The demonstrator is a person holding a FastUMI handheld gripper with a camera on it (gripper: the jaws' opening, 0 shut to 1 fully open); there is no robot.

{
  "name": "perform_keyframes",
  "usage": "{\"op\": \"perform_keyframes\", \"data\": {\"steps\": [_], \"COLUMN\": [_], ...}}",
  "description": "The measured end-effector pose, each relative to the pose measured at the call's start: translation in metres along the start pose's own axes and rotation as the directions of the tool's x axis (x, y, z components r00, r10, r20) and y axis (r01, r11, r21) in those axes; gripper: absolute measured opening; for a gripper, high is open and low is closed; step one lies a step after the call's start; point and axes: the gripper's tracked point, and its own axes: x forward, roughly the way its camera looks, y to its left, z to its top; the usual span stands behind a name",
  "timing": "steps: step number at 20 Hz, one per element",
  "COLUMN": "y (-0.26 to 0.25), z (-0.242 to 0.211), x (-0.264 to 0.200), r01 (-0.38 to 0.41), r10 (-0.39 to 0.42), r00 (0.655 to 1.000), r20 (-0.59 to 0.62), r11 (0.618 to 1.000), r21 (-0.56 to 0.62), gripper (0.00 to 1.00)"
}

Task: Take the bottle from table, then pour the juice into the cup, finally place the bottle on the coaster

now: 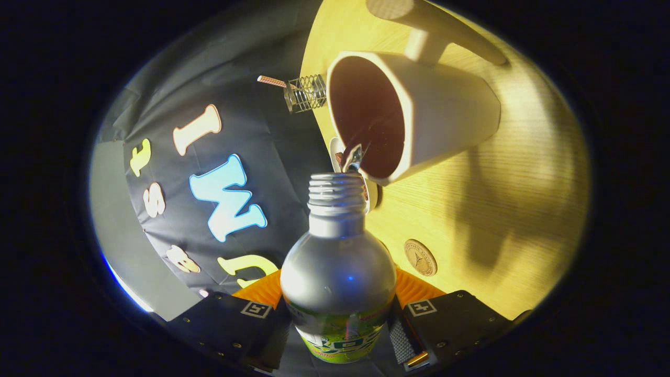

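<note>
My gripper is shut on a silver bottle with a green label, one finger on each side of its body. The bottle is tipped forward, its threaded, uncapped neck pointing at the rim of a white cup with a dark inside. A thin stream of juice runs from the bottle's mouth over the cup's rim into it. The cup stands on the light wooden table, just ahead of the bottle. A small round brown coaster lies on the table beside the bottle, nearer my fingers than the cup.
A small wire-mesh holder with a striped stick in it sits at the table's edge beside the cup. A pale rounded object lies beyond the cup. A small white item peeks out behind the bottle's neck. The cup's shadow falls across the table.
</note>
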Motion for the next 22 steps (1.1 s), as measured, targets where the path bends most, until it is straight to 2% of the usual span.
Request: {"op": "perform_keyframes", "data": {"steps": [2, 12, 17, 22], "y": [0.002, 0.014, 0.019, 0.026], "z": [0.001, 0.008, 0.01, 0.004], "x": [0.002, 0.001, 0.004, -0.001], "r01": [-0.006, -0.026, -0.039, -0.053], "r10": [0.006, 0.032, 0.053, 0.07], "r00": [1.0, 0.998, 0.997, 0.995], "r20": [-0.008, -0.053, -0.062, -0.074], "r11": [0.999, 0.993, 0.978, 0.976], "r21": [0.047, 0.118, 0.206, 0.211], "gripper": [0.78, 0.78, 0.78, 0.78]}}
